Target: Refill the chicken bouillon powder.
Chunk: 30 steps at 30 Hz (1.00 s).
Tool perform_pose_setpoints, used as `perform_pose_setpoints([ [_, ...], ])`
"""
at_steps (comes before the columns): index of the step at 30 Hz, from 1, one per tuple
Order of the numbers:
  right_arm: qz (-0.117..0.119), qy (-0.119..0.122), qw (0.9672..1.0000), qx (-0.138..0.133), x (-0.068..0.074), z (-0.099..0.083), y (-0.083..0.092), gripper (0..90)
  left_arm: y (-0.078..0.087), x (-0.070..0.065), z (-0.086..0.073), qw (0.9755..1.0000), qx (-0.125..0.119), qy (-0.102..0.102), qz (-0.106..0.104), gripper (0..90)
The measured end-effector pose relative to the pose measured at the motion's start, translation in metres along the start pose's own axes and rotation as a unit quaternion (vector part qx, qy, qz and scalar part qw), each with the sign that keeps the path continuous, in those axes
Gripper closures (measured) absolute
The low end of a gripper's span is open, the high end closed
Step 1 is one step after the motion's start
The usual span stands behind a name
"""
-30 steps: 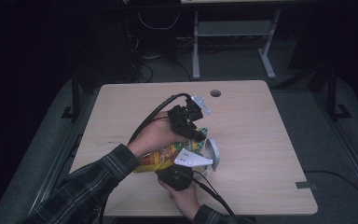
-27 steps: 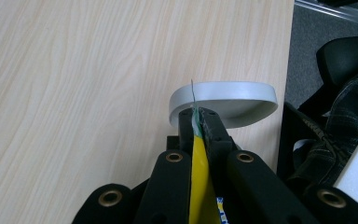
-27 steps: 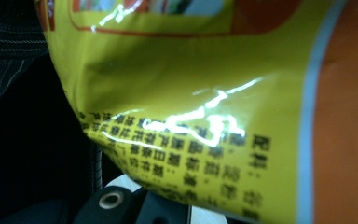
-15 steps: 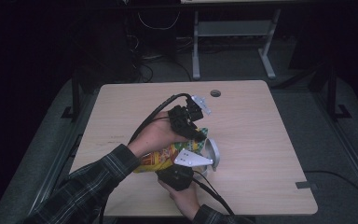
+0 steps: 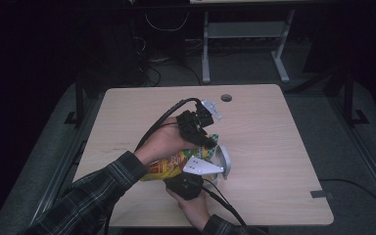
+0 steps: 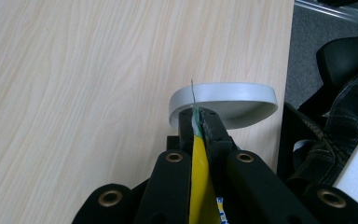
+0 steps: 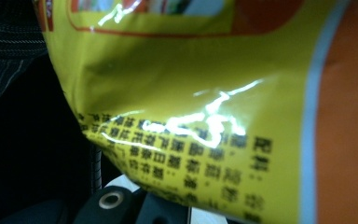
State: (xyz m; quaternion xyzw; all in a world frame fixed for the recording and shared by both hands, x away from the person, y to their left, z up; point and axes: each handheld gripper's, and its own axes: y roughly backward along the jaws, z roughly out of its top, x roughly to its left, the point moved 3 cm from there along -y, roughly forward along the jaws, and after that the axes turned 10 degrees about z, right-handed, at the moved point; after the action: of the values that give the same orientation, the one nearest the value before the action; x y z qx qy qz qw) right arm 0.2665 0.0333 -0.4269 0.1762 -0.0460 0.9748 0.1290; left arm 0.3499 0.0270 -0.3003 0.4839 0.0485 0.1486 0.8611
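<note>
The snack bag (image 5: 174,164) is held above the worktop (image 5: 274,147) between both grippers, its long axis running from the person's left forearm toward the grey bowl (image 5: 223,161). The left gripper (image 5: 203,139) is nearer the bag's open end; its fingers (image 6: 204,128) are clenched on the top edge of the bag (image 6: 199,186), with the bowl (image 6: 223,100) directly beyond the fingertips in the left gripper view. The right gripper (image 5: 186,183) sits beneath the bag's body, close to the person. The right gripper view shows the bag (image 7: 205,107) pressed against the camera; the fingers read as clenched, probably on the film. Any pouring tilt should pivot toward the bowl.
</note>
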Motion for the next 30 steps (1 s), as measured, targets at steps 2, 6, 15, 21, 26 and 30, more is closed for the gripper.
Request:
perform_pose_setpoints([
  [2, 0.000, 0.000, 1.0000, 0.000, -0.0002, 0.0001, 0.0001, 89.6, -0.0003, -0.0003, 0.0004, 1.0000, -0.002, 0.002, 0.000, 89.3],
  [6, 0.000, 0.000, 1.0000, -0.001, -0.0001, 0.0003, 0.0003, 89.6, 0.0000, -0.0008, 0.0009, 1.0000, -0.001, 0.001, 0.001, 89.3],
  [15, 0.000, -0.002, 1.0000, -0.001, 0.0001, 0.0003, 0.0003, 89.6, -0.0006, -0.0013, 0.0015, 1.0000, 0.001, -0.001, 0.000, 89.3],
  [21, 0.000, -0.002, 1.0000, -0.001, 0.0001, 0.0003, 0.0004, 89.6, -0.0006, -0.0013, 0.0017, 1.0000, 0.000, -0.001, 0.000, 89.3],
  [26, 0.001, -0.002, 1.0000, -0.001, 0.0002, 0.0003, 0.0003, 89.6, -0.0004, -0.0015, 0.0015, 1.0000, 0.001, -0.001, 0.002, 89.3],
  [30, 0.001, -0.002, 1.0000, -0.001, 0.0003, 0.0003, 0.0003, 89.6, -0.0003, -0.0016, 0.0015, 1.0000, 0.001, -0.001, 0.002, 89.3],
])
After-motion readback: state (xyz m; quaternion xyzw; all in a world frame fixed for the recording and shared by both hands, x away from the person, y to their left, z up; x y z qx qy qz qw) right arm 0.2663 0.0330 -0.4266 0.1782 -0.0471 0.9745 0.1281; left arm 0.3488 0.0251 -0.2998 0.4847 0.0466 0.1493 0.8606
